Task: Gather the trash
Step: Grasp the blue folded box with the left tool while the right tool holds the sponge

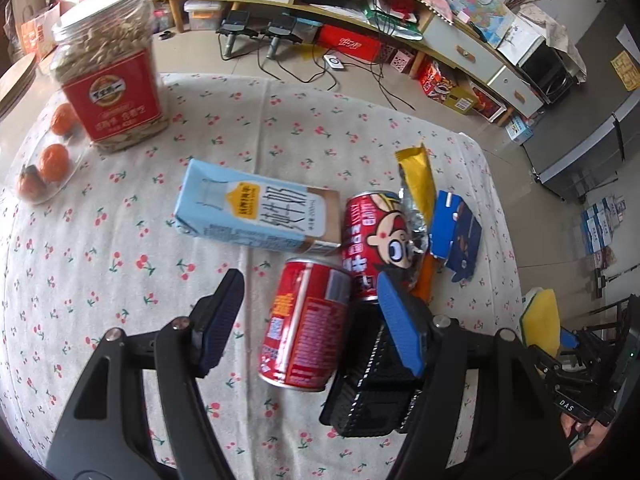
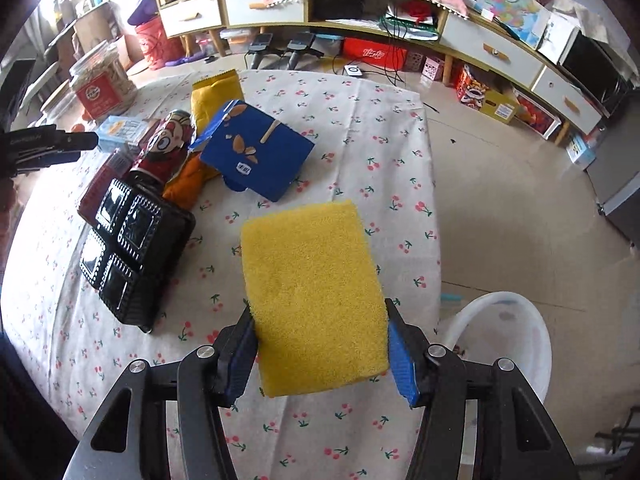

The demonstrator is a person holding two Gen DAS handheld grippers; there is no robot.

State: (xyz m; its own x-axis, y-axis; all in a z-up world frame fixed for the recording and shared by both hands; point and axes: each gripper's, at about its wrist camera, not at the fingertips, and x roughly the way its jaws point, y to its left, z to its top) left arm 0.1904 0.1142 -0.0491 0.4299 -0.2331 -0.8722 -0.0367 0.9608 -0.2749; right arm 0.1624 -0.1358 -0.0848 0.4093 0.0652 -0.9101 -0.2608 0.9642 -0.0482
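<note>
My left gripper point(image 1: 310, 280) is open and hovers over a red can point(image 1: 308, 324) that lies on the cherry-print tablecloth point(image 1: 120, 264); the can is between the fingers with a gap on each side. Beside it lie a cartoon-printed red can point(image 1: 374, 236), a light blue milk carton point(image 1: 256, 216), a black plastic tray point(image 1: 372, 392), a yellow wrapper point(image 1: 416, 176) and a blue box point(image 1: 456, 232). My right gripper point(image 2: 320, 352) is shut on a yellow sponge point(image 2: 316, 296), held above the table near its right edge. The blue box point(image 2: 256, 152) and the black tray point(image 2: 128, 252) lie beyond it.
A white bin point(image 2: 504, 328) stands on the floor just off the table's right edge. A jar of nuts point(image 1: 108, 80) and oranges in a clear dish point(image 1: 54, 160) sit at the far left of the table. Cabinets, cables and boxes line the floor behind.
</note>
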